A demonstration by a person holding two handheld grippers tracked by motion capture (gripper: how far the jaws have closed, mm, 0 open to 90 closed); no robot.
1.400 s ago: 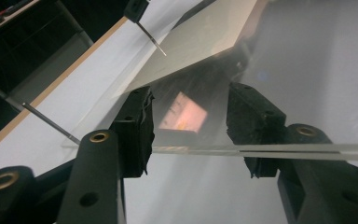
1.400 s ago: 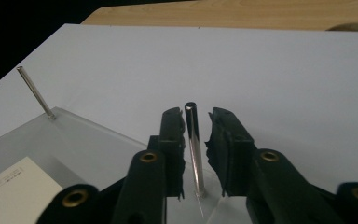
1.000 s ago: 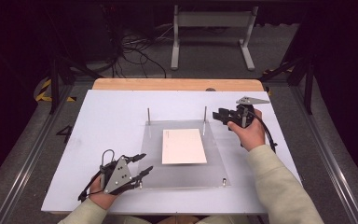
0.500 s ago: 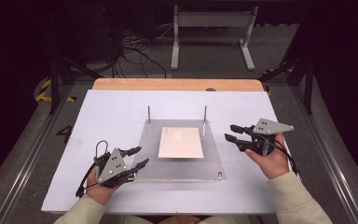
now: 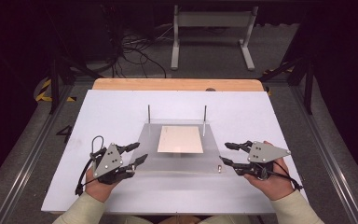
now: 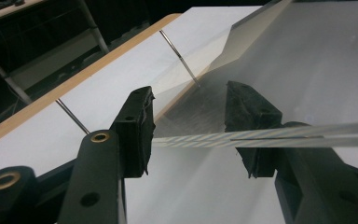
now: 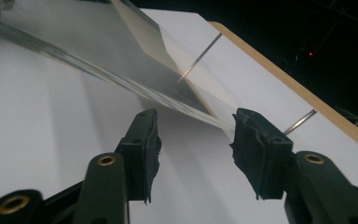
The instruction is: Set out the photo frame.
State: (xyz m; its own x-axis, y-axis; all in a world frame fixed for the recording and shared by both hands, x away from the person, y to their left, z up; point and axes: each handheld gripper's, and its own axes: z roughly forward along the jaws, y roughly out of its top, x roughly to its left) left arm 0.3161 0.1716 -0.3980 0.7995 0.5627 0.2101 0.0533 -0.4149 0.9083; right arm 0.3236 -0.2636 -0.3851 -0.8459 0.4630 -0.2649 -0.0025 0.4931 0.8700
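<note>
Clear acrylic plate [image 5: 182,156] lying flat at the middle of the white desk [image 5: 121,112], its near edge toward the person. A pale beige sheet [image 5: 180,139] rests on the plate's far half, and two thin metal rods [image 5: 149,113] stand upright at the plate's far corners. A small metal fitting [image 5: 219,167] sits at the near right corner of the plate.

The plate is transparent and faintly frosted. In the left gripper view its near edge [image 6: 261,136] appears as a bright, striped band crossing between the jaws; in the right gripper view the edge [image 7: 98,70] runs diagonally beyond the jaw tips.

Left gripper [image 5: 137,154]: at the plate's near left corner, jaws spread, with the plate edge lying between them; whether the pads touch it cannot be told. Right gripper [image 5: 228,154]: just beside the plate's near right corner, jaws spread and empty, having just been opening; the plate lies ahead of them, apart from the pads.

A wooden strip [image 5: 177,84] borders the far edge of the desk. Beyond it, on the dark floor, lie a tangle of cables [image 5: 137,51] and a grey metal stand [image 5: 212,32]. Nothing lies between either gripper and the plate.

The room beyond the desk is dark. The person's sleeves [image 5: 298,210] are cut off at the bottom of the high view.
</note>
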